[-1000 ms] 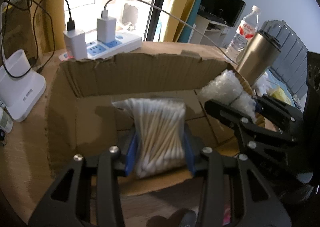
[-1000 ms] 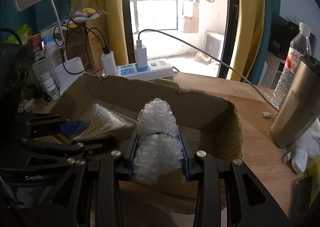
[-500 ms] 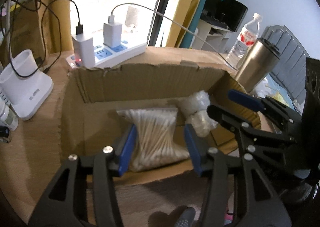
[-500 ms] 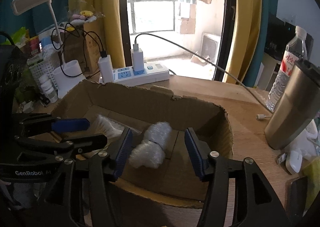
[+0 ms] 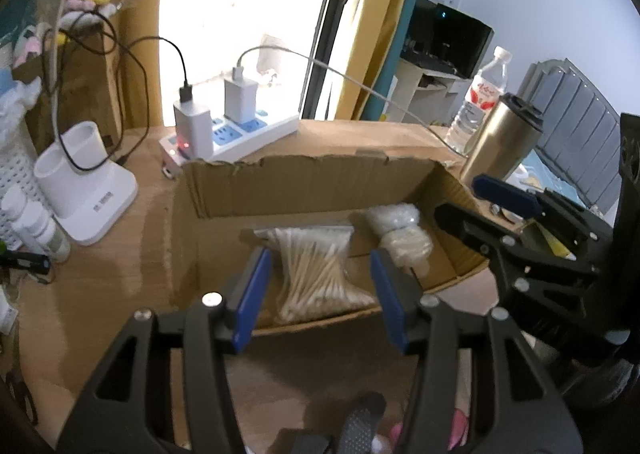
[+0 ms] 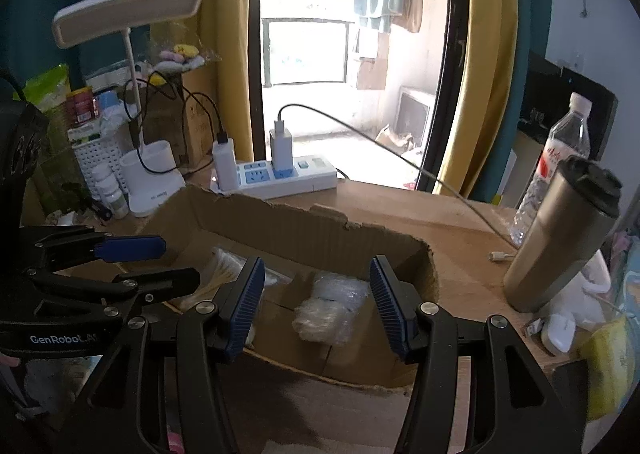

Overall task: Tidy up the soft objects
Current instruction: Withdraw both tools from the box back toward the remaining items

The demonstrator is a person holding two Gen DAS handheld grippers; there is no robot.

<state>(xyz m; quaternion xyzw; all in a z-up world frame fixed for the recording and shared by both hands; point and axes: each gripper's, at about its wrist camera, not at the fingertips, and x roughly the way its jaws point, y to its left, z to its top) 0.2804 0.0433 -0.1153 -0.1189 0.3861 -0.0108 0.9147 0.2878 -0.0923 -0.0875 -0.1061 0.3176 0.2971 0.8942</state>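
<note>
Both items lay side by side on the floor of the torn brown cardboard box (image 5: 304, 182), the clear bag of wooden cotton swabs (image 5: 316, 266) and the crumpled bubble-wrap bundle (image 6: 328, 312), because the left gripper (image 5: 320, 294), its jaws having just been opening, and the right gripper (image 6: 318, 302) each stood open and empty above the piece it had released.
</note>
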